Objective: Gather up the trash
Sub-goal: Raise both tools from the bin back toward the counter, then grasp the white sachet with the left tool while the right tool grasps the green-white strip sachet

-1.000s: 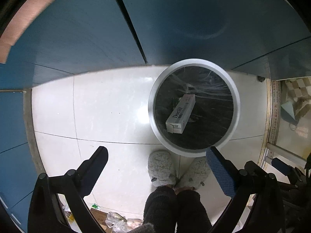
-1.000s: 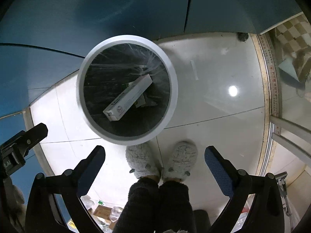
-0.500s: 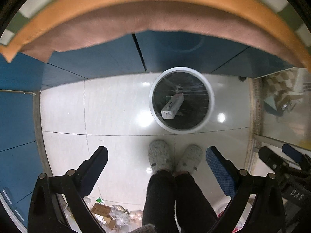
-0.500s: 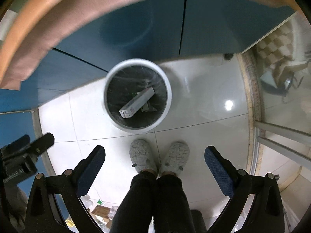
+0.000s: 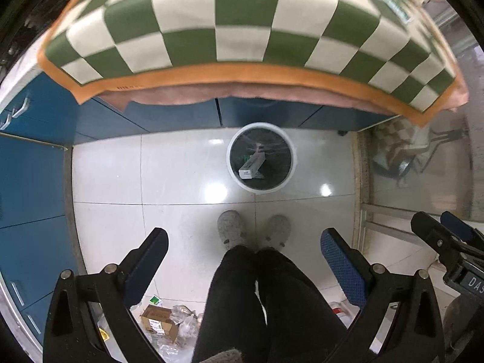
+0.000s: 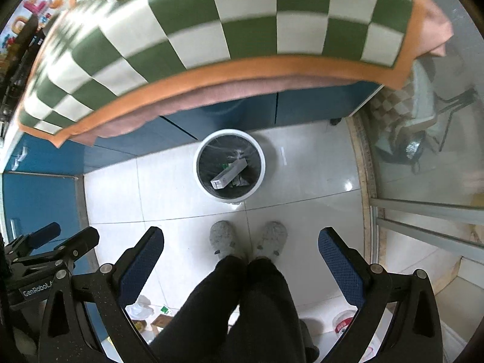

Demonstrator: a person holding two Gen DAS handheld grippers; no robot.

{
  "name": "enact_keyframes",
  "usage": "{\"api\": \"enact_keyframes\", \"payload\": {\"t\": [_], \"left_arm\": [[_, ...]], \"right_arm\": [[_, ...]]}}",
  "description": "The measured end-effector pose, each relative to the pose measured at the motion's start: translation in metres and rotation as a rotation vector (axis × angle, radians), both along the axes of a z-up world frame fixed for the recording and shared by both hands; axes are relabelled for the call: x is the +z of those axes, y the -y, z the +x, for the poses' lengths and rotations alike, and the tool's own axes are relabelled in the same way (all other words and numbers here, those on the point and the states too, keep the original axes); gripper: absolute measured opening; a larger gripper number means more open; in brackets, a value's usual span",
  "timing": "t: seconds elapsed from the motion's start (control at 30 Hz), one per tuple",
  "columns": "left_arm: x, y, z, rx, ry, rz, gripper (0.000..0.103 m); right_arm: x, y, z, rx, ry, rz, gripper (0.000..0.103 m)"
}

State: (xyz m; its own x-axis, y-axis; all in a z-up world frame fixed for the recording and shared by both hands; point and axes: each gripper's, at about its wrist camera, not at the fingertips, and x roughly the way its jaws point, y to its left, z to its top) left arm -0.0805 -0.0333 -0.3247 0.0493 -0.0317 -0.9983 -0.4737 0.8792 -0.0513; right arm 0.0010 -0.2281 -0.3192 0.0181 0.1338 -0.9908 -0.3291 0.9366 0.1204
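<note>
- Trash bin [image 5: 260,158]: white-rimmed, lined with a dark bag, standing on the pale tiled floor [image 5: 178,178] just in front of the blue cabinet doors [image 5: 169,118], below the edge of the checked tablecloth [image 5: 242,21].
- Carton [image 5: 251,166]: long white box inside the bin, leaning on other scraps; its long axis runs diagonally, one end toward the person's slippers [image 5: 231,230], the other toward the cabinets.
- Left gripper [image 5: 243,243]: fingers spread wide, nothing between them.
- Right gripper [image 6: 240,243]: likewise spread and empty.
- Judgement: both tools are held high over the bin, suggesting that the deposit is complete.
- More litter [image 5: 169,322] lies on the floor behind the legs.
</note>
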Motion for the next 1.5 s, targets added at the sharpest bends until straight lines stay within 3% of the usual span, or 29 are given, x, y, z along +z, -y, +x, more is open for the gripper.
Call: {"api": "enact_keyframes", "payload": {"t": [0.2, 0.33, 0.47, 0.6, 0.73, 0.87, 1.0, 1.1, 1.27, 1.3, 1.4, 1.47, 1.5], "left_arm": [[0.056, -0.01, 0.007, -0.001, 0.125, 0.039, 0.103], [0.091, -0.027, 0.035, -0.015, 0.206, 0.12, 0.103], [0.12, -0.052, 0.074, 0.01, 0.266, 0.218, 0.103], [0.128, -0.086, 0.122, 0.113, 0.292, 0.206, 0.103], [0.117, -0.119, 0.164, 0.237, 0.258, 0.147, 0.103], [0.088, -0.146, 0.216, 0.313, 0.199, 0.075, 0.102], [0.054, -0.161, 0.262, 0.339, 0.149, 0.012, 0.102], [0.029, -0.164, 0.294, 0.334, 0.116, -0.016, 0.094], [0.009, -0.152, 0.329, 0.261, 0.072, 0.01, 0.09], [0.006, -0.148, 0.333, 0.242, 0.056, 0.027, 0.083], [0.006, -0.135, 0.341, 0.182, 0.048, 0.109, 0.075], [0.012, -0.13, 0.342, 0.173, 0.065, 0.119, 0.06], [0.014, -0.129, 0.342, 0.168, 0.07, 0.125, 0.046]], "right_arm": [[0.06, -0.006, -0.007, -0.029, 0.032, 0.07, 0.103], [0.093, -0.013, 0.01, -0.082, 0.065, 0.142, 0.103], [0.117, -0.019, 0.047, -0.136, 0.098, 0.207, 0.103], [0.13, -0.025, 0.104, -0.159, 0.14, 0.218, 0.103], [0.119, -0.029, 0.172, -0.176, 0.126, 0.221, 0.103], [0.095, -0.038, 0.246, -0.195, 0.091, 0.195, 0.103], [0.062, -0.049, 0.306, -0.202, 0.05, 0.15, 0.103], [0.036, -0.066, 0.339, -0.171, 0.029, 0.102, 0.103], [0.002, -0.092, 0.368, -0.097, 0.016, 0.035, 0.103], [-0.002, -0.095, 0.371, -0.089, 0.016, 0.028, 0.101], [-0.008, -0.099, 0.376, -0.069, 0.049, -0.01, 0.095], [-0.009, -0.101, 0.376, -0.052, 0.065, -0.015, 0.094], [-0.007, -0.102, 0.377, -0.043, 0.082, -0.022, 0.087]]}}
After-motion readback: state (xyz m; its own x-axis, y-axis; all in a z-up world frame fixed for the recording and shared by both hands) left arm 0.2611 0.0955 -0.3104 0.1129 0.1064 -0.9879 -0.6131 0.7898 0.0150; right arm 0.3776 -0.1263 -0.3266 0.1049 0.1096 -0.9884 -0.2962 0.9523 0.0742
